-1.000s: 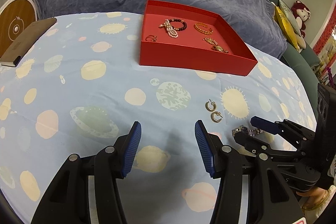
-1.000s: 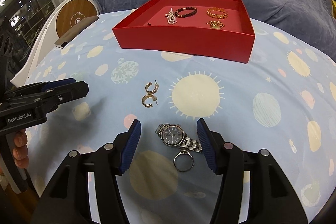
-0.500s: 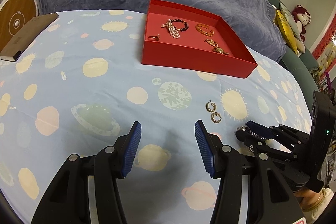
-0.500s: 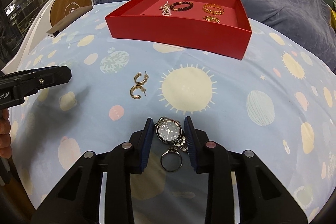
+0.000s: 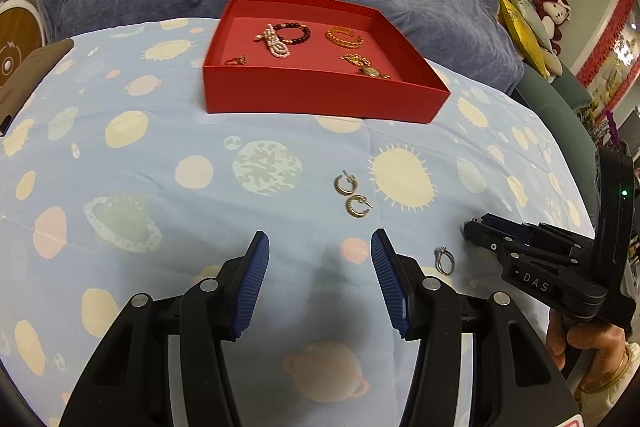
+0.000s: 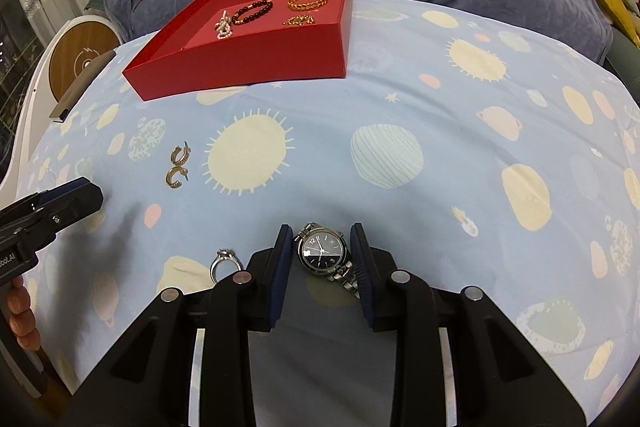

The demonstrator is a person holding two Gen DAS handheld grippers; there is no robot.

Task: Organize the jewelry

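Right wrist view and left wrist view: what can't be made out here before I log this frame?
- Watch: in the right wrist view the right gripper is shut on its case; the band's lower end is hidden behind a finger. In the left wrist view the watch is hidden.
- Red tray: its near wall hides the front of the floor, right wrist view.
- Small gold piece in the tray: too small to identify, left wrist view.

The watch [image 6: 323, 253] is held between the right jaws, above the cloth [image 6: 440, 131]. The ring [image 6: 225, 263] lies just left of them. The earrings [image 5: 352, 195] are placed ahead of the left jaws, the tray [image 5: 320, 95] farther ahead, with bracelets [image 5: 344, 37] lying in it.
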